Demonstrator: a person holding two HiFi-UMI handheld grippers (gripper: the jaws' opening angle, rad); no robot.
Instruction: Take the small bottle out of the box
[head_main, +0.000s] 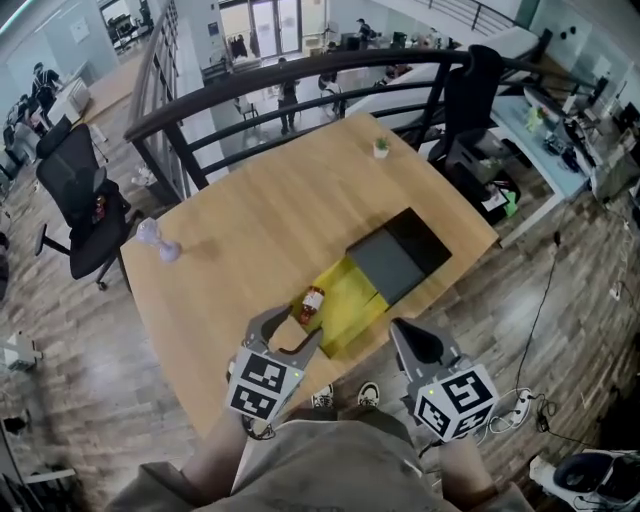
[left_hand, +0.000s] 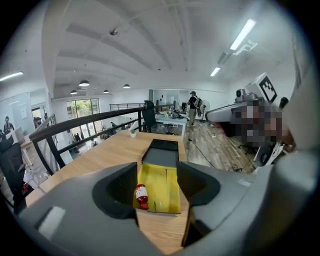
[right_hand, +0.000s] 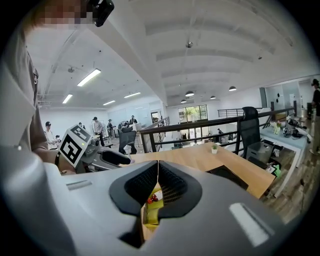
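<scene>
My left gripper (head_main: 288, 335) hangs just short of the box's (head_main: 362, 292) near left corner. Its jaws are spread wide and grip nothing. The box is an open yellow tray lying on the table (head_main: 250, 220). The bottle (head_main: 312, 303) lies on its side inside the box, against the left wall at the near end, and shows a red and white label. The tray beside it is bare yellow. A dark cover (head_main: 388, 262) overlaps the box's far end. My right gripper (head_main: 408, 340) hovers off the box's near right corner, jaws pressed together, empty. A small plant (head_main: 381, 147) stands well beyond the box's far end.
</scene>
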